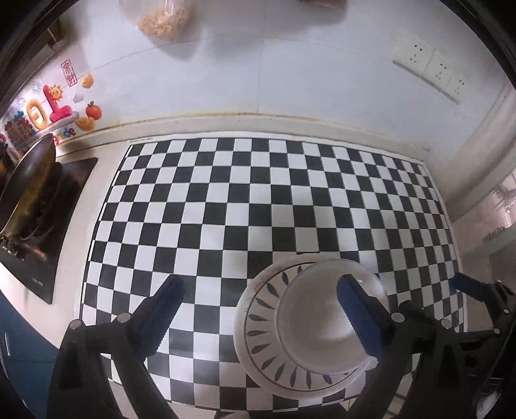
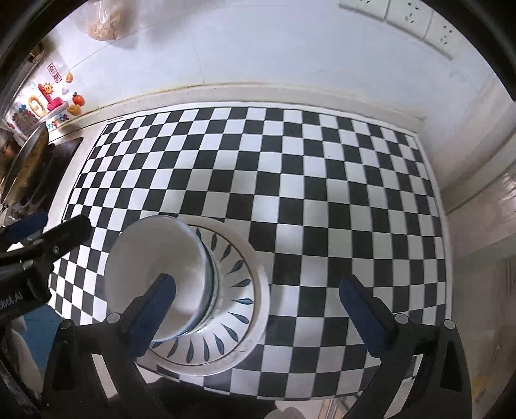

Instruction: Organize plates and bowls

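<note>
This is a kitchen in a home. A big dark wok [image 1: 30,190] sits on a black stove top [image 1: 64,206] at the left end of the surface [image 1: 106,151]. The wall [image 1: 258,80] behind is made of white tiles, with a row of white power sockets [image 1: 429,67] on it. Bright stickers [image 1: 58,103] of oranges, a sun and fat letters are stuck near the stove. A clear bag of dry food [image 1: 163,19] hangs on the wall. A white bowl [image 2: 154,258] sits on a plate [image 2: 232,267] with blue leaf marks.

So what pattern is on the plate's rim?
Dark blue leaf marks ring the white plate, clearest in the right wrist view.
</note>
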